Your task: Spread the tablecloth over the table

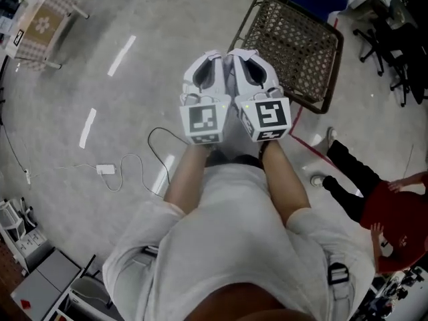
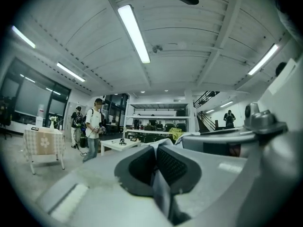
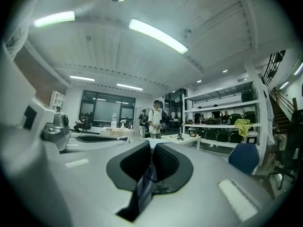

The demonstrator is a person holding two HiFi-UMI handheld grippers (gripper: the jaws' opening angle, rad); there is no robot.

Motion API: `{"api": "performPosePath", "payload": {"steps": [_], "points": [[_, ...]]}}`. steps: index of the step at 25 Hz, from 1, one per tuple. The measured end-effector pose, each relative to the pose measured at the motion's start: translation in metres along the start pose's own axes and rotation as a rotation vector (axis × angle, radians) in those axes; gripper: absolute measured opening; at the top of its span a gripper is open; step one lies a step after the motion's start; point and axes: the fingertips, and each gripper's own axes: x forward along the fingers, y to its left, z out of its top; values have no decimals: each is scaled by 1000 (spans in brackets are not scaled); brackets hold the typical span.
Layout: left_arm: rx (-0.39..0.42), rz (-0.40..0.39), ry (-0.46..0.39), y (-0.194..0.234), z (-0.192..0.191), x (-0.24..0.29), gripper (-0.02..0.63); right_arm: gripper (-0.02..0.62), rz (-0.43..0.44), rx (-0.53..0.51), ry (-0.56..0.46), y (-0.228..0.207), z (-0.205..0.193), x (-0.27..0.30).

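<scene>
1. Left claw (image 2: 156,146) and right claw (image 3: 151,148) are both pressed closed, with nothing I can make out between them, held side by side at chest height.
2. The beige checked tablecloth (image 1: 40,22) sits well apart, far left, draped over a small white-legged surface (image 1: 78,10).
3. Spreading looks finished.

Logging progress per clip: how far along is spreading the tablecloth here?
Done: the left claw and right claw are each shut on a thin pale cloth. In hand: both are held side by side in the air, short of the brown woven-top table. Left: that table is bare, so all of the spreading remains.
</scene>
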Motion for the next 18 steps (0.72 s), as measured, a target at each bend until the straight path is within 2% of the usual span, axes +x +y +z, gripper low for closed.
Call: {"api": "performPosePath", "payload": {"steps": [6, 11, 18], "points": [[-1, 108, -3, 46, 4, 5, 23, 8, 71, 11, -3, 4, 4, 40], [-5, 179, 30, 83, -9, 17, 23, 8, 116, 25, 13, 8, -8, 82], [17, 267, 63, 122, -14, 72, 23, 9, 210, 63, 11, -11, -16, 153]]}}
